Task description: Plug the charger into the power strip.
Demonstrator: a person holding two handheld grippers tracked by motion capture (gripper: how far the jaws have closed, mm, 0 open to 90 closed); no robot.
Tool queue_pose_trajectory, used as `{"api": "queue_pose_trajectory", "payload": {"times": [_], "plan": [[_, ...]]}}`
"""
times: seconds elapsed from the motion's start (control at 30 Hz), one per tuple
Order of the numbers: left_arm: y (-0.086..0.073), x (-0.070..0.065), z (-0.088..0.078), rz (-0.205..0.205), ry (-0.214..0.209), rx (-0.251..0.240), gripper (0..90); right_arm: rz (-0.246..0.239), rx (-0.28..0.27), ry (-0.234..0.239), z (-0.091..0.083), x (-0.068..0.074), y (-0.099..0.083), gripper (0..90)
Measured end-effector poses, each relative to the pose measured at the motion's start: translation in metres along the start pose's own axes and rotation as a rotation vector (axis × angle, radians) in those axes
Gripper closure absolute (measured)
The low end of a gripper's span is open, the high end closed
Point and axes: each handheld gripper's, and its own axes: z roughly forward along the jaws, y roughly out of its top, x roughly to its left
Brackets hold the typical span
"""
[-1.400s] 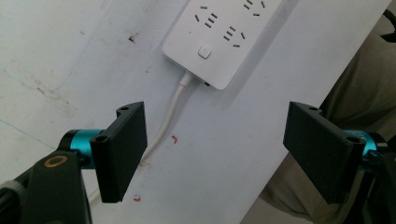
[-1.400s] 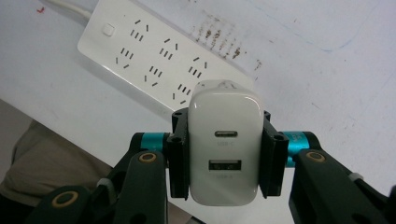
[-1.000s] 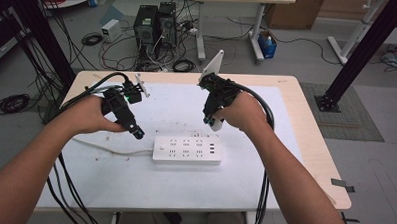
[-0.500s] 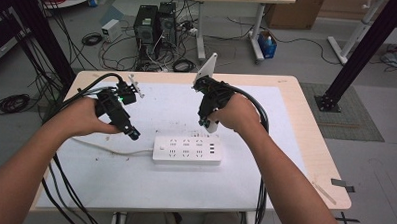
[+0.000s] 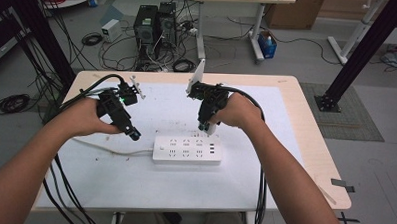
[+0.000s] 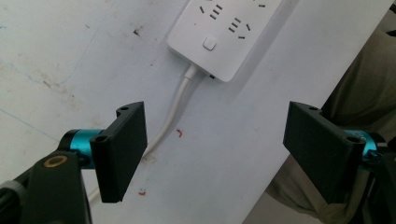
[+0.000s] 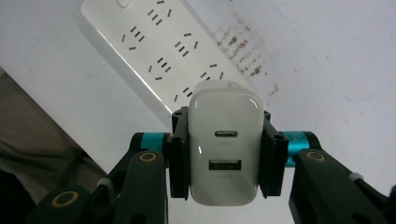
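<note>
A white power strip [image 5: 187, 149] lies on the white table top [image 5: 148, 190], its cable [image 5: 110, 150] running left. My right gripper [image 5: 204, 126] hangs just above the strip's right end, shut on a white USB charger [image 7: 226, 154] whose two ports face the camera. The strip [image 7: 159, 51] lies beyond the charger in the right gripper view. My left gripper [image 5: 134, 135] is open beside the strip's left end, over the cable [image 6: 175, 109]. Nothing is between its jaws. The strip's switch end [image 6: 219, 37] shows ahead of it.
The table's wooden border [image 5: 315, 141] runs along the right and far sides. Black cables [image 5: 64, 187] trail off the left front edge. Computer towers [image 5: 152, 23] and loose wires sit on the floor behind. A person's trouser leg [image 6: 369, 88] shows past the table's near edge.
Both hands drifted a little to the left and toward the far side. The right gripper with the charger stays over the strip's right end.
</note>
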Motion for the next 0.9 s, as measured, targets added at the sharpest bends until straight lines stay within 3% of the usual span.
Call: {"api": "queue_pose_trajectory", "payload": {"times": [0.07,0.1,0.2,0.3,0.37,0.4,0.47,0.53,0.57,0.9], "plan": [[0.0,0.0,0.002,0.003,-0.005,0.0,21.9,-0.049,0.004,0.007,0.004,0.001,0.001,62.1],[0.001,0.0,0.003,0.002,-0.006,0.003,21.9,-0.049,0.004,0.007,0.004,0.001,0.001,62.1],[0.0,-0.001,0.006,0.004,-0.01,0.0,21.9,-0.132,0.022,0.023,0.013,0.002,0.003,62.2],[0.0,-0.001,0.007,0.026,-0.01,0.013,21.9,-0.156,0.022,0.029,0.014,0.004,0.004,62.2],[0.0,-0.001,0.007,0.03,-0.013,0.011,21.9,-0.225,0.027,0.03,0.017,0.005,0.006,62.2],[0.001,-0.001,0.007,0.023,-0.015,0.006,21.9,-0.225,0.027,0.03,0.017,0.005,0.006,62.2],[0.002,-0.002,0.007,0.029,-0.007,0.013,21.8,-0.283,0.036,0.009,0.024,0.008,0.009,62.1],[0.003,-0.003,0.008,0.031,-0.005,0.013,21.8,-0.288,0.03,0.012,0.025,0.009,0.01,62.2],[0.003,-0.003,0.008,0.03,-0.004,0.014,21.9,-0.334,0.032,0.013,0.028,0.009,0.012,62.2],[0.003,-0.003,0.008,0.04,0.0,0.026,21.9,-0.422,0.038,0.017,0.048,0.007,0.016,62.2]]}}
